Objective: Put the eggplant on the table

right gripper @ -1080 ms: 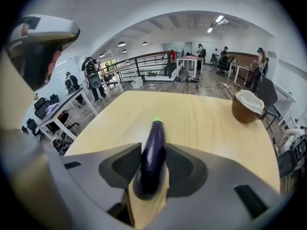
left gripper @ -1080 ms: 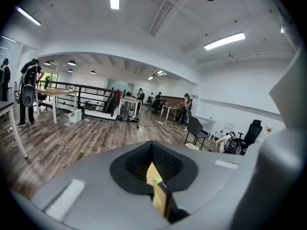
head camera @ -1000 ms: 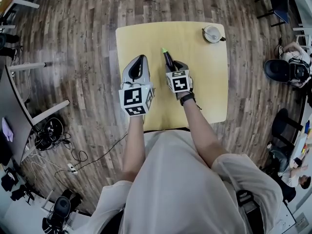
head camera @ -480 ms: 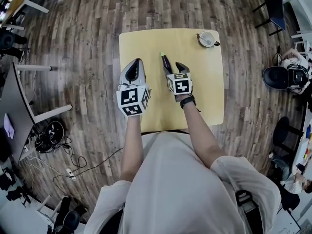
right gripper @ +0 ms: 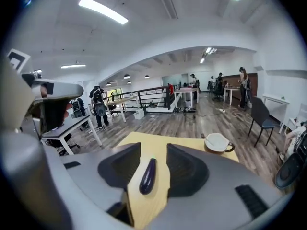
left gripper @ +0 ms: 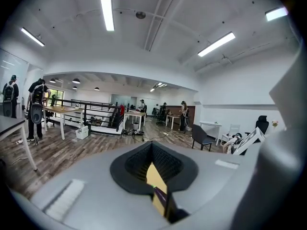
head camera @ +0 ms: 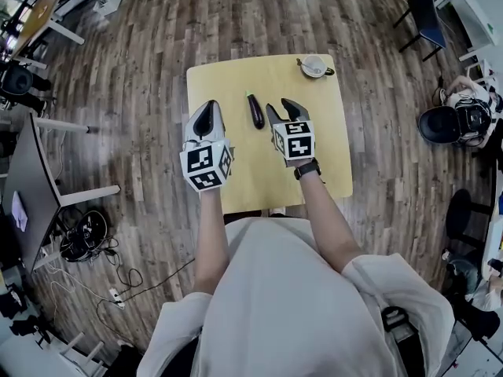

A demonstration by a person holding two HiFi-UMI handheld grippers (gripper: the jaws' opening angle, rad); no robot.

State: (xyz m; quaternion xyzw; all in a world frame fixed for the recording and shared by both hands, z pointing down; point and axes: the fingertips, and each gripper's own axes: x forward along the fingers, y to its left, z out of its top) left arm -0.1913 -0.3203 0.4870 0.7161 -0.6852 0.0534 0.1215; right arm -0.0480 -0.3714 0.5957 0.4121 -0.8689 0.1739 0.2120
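The dark purple eggplant (head camera: 255,110) lies flat on the yellow table (head camera: 314,155), green stem pointing away from me. My right gripper (head camera: 280,108) hovers just right of it and above it. Its jaws have just been closing a little, but they stand open and touch nothing. In the right gripper view the eggplant (right gripper: 147,175) shows through the gap of the gripper (right gripper: 153,150), down on the table (right gripper: 187,143). My left gripper (head camera: 209,104) is held over the table's left side, shut and empty. Its own view shows the gripper (left gripper: 152,144) with a sliver of eggplant (left gripper: 160,198) below.
A white cup on a saucer (head camera: 314,66) stands near the table's far right corner, also seen as the cup (right gripper: 217,142). Wood floor surrounds the table. Chairs (head camera: 428,10), other desks and people stand farther off in the room.
The right gripper opened, let go of the eggplant and lifted away to its right. The eggplant now rests on the table. The left gripper rose too.
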